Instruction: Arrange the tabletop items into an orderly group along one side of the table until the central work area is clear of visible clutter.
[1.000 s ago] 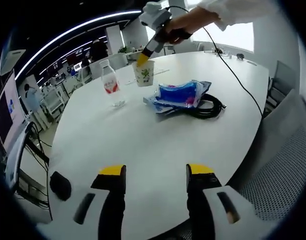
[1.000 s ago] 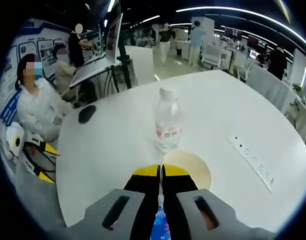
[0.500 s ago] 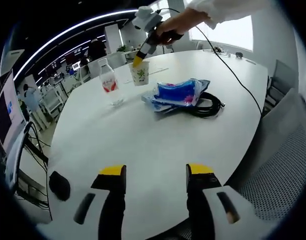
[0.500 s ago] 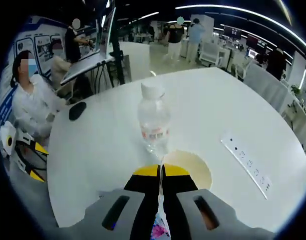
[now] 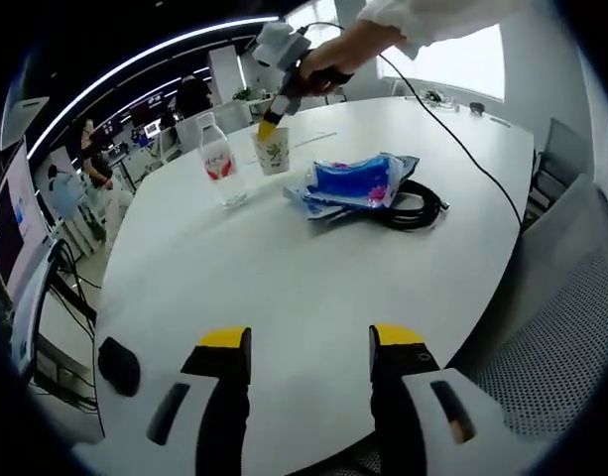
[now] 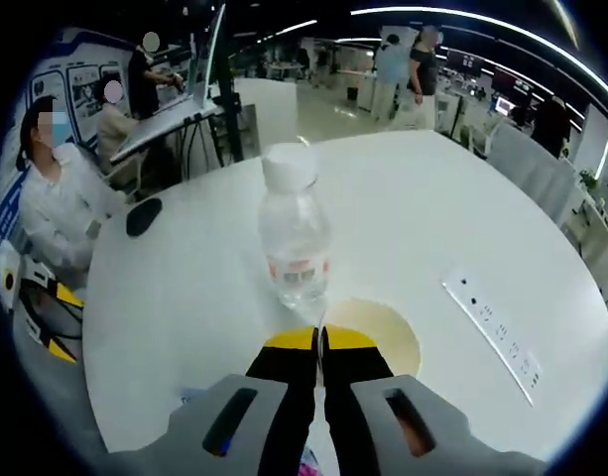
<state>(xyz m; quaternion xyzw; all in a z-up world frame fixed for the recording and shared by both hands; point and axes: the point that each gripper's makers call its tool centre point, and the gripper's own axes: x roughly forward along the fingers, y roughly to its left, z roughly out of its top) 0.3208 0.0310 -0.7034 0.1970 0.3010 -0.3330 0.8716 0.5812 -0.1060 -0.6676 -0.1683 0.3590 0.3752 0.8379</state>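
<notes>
A paper cup (image 5: 273, 153) with a leaf print is held by its rim in my right gripper (image 5: 267, 122), far across the white round table (image 5: 313, 288). In the right gripper view the cup's open mouth (image 6: 383, 332) lies beside my right gripper (image 6: 320, 343), whose jaws are shut on the rim. A clear water bottle (image 5: 218, 166) with a red label stands just left of the cup; it rises close ahead as the bottle (image 6: 295, 241). A blue plastic bag (image 5: 355, 184) lies on a coiled black cable (image 5: 413, 213). My left gripper (image 5: 308, 342) stands open over the near table edge.
A black mouse (image 5: 119, 366) lies at the near left edge; the mouse (image 6: 144, 215) also sits across the table. A white power strip (image 6: 493, 336) lies to the right. A grey mesh chair (image 5: 556, 327) stands at the right. People sit and stand beyond the table.
My right gripper has carried the cup leftward, closer to the water bottle, which now looms larger in the right gripper view. The left gripper has stayed put.
</notes>
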